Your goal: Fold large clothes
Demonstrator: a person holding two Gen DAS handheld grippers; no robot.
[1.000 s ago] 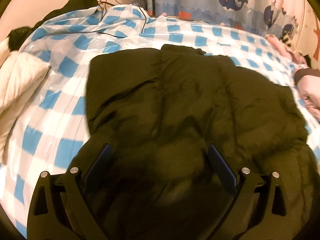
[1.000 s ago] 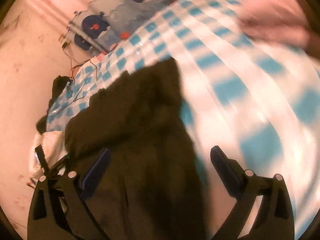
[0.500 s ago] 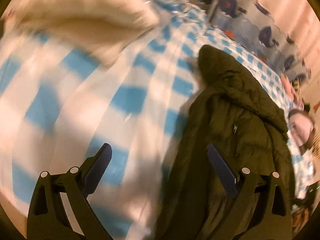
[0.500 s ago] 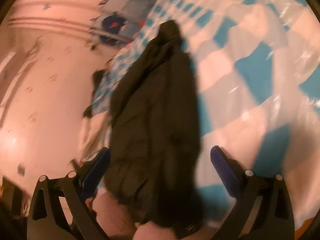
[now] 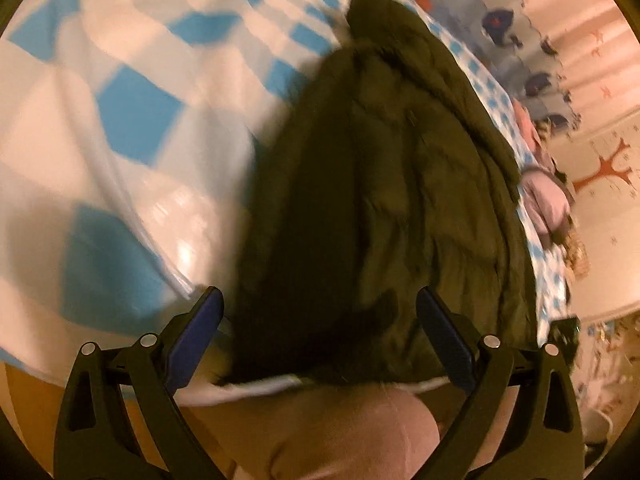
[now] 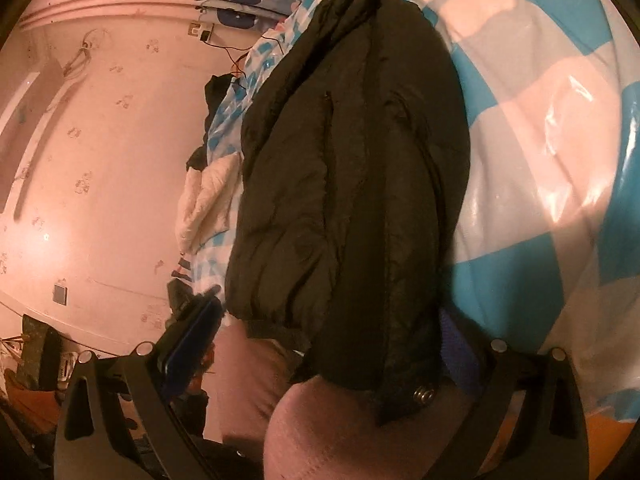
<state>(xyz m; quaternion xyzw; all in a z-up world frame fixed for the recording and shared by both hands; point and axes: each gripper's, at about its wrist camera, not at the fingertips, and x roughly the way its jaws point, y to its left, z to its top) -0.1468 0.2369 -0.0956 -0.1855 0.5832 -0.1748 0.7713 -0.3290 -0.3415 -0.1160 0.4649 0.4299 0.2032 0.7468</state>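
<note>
A dark olive puffer jacket (image 5: 380, 184) lies lengthwise on a bed covered by a blue-and-white checked plastic sheet (image 5: 132, 120). Its hem reaches the near bed edge. In the left wrist view my left gripper (image 5: 320, 340) is open, with the hem lying between and beyond its blue pads and nothing held. The right wrist view shows the jacket (image 6: 352, 160) folded narrow, its hem corner with a metal snap (image 6: 424, 394) drooping over the bed edge. My right gripper (image 6: 324, 348) is open at that hem. The jacket corner partly covers its right pad.
A person's leg in light trousers (image 5: 340, 432) (image 6: 360, 432) stands against the bed edge below both grippers. A white pillow (image 6: 204, 200) lies at the far left of the bed, and pink clothing (image 5: 548, 200) at the right. A whale-print curtain (image 5: 500, 24) hangs behind.
Both cameras have swung down to the hem end at the bed's near edge. The jacket, seen broad a second ago, now shows as a narrow strip. Both grippers stay open.
</note>
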